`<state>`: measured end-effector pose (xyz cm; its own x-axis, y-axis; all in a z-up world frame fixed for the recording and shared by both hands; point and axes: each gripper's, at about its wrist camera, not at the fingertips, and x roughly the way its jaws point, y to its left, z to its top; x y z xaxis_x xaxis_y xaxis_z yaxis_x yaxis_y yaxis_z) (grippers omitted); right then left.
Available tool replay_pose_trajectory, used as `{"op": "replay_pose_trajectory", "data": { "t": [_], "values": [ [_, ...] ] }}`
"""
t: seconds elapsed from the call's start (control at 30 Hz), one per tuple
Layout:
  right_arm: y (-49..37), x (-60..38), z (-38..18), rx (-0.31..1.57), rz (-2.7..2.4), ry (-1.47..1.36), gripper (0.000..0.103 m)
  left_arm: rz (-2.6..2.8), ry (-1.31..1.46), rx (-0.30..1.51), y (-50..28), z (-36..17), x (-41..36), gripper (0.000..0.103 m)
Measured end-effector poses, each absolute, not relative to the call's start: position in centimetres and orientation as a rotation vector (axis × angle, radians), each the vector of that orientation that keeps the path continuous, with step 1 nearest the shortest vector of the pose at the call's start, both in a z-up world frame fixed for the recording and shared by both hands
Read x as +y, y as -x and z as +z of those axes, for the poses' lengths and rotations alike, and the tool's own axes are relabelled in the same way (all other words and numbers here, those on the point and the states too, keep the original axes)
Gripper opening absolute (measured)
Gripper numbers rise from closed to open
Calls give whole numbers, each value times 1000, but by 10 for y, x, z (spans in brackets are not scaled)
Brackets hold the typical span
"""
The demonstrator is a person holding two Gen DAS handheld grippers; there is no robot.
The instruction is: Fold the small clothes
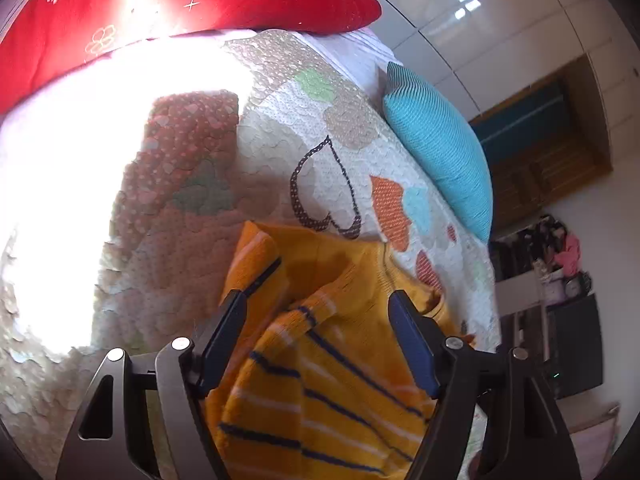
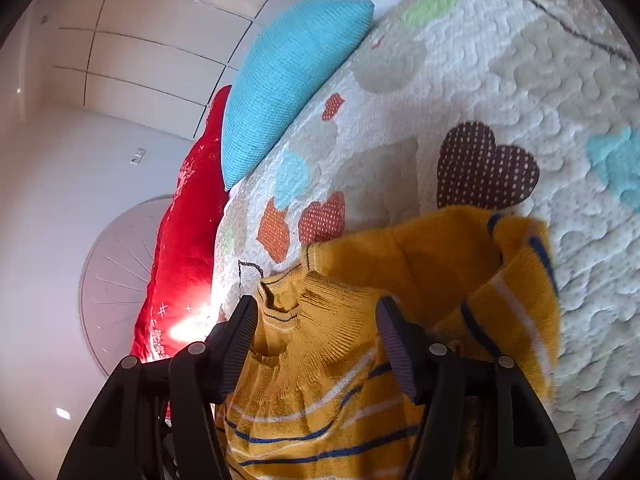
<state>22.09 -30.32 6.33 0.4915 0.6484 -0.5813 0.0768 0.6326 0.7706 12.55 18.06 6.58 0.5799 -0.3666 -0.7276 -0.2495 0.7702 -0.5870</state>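
A small orange knit sweater (image 1: 316, 380) with navy and white stripes lies bunched on the quilted bedspread (image 1: 264, 92). My left gripper (image 1: 318, 300) is open, its jaws wide apart over the sweater's striped part, with one sleeve folded across the body. In the right wrist view the same sweater (image 2: 340, 360) shows its ribbed collar. My right gripper (image 2: 316, 308) is open, jaws on either side of the collar area. A striped sleeve (image 2: 516, 280) lies folded over to the right.
A teal knit pillow (image 1: 440, 152) and a red cushion (image 1: 192, 4) lie at the head of the bed; both also show in the right wrist view, pillow (image 2: 288, 76) and cushion (image 2: 188, 232). Strong sun glare covers the quilt's left. Furniture and clutter (image 1: 560, 272) stand beyond the bed's edge.
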Motion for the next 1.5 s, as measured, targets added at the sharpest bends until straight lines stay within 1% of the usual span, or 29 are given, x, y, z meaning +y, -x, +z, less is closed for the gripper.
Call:
{"op": "replay_pose_trajectory", "data": {
  "t": [0.1,0.23,0.37,0.4,0.43,0.47,0.5,0.53,0.57,0.73,0.8,0.83,0.87,0.9,0.93,1.03,1.1,1.17,1.23,1.33,1.4,1.5],
  "values": [
    [-205,-311,84,1002,373,-717,67,-70,555,989,-106,68,172,72],
    [-157,-305,99,1027,358,-445,67,-84,374,1020,-69,62,164,72],
    [-99,-298,87,1050,375,-290,67,-135,255,1055,-30,43,158,73],
    [-86,-297,80,1057,371,-266,66,-145,243,1062,-23,38,157,73],
    [-76,-296,74,1064,367,-239,62,-149,244,1065,-17,34,157,73],
    [-68,-293,66,1072,368,-215,35,-153,250,1069,-13,31,157,67],
    [-64,-291,58,1095,384,-213,9,-165,253,1079,-11,29,156,54],
    [-62,-292,51,1119,390,-230,9,-182,245,1103,-12,26,155,17],
    [-61,-295,50,1120,370,-234,8,-171,223,1125,-14,27,153,8],
    [-69,-330,62,1090,258,-254,8,-59,4,1075,-14,60,139,8],
    [-71,-337,55,1119,239,-258,9,-24,-51,1076,-14,63,137,13],
    [-69,-337,51,1133,238,-249,11,-8,-70,1090,-13,62,138,22],
    [-66,-336,49,1137,240,-233,19,25,-94,1093,-10,59,139,28],
    [-61,-335,52,1125,236,-218,27,62,-123,1083,-7,57,142,29],
    [-56,-335,59,1099,236,-211,27,90,-145,1078,-2,55,146,31],
    [-41,-331,90,986,218,-173,27,83,-91,1067,17,56,161,32],
    [-40,-319,111,910,226,-123,27,84,-41,1004,31,64,166,39],
    [-51,-299,122,884,260,-102,27,87,9,918,46,72,165,63],
    [-73,-275,121,908,296,-95,27,77,87,854,53,73,159,76],
    [-113,-237,106,950,304,-61,27,20,230,823,46,59,149,77],
    [-144,-219,92,983,277,-23,27,4,302,841,33,44,145,77],
    [-189,-210,69,1041,205,-10,27,-25,380,836,23,27,143,77]
  ]
}}
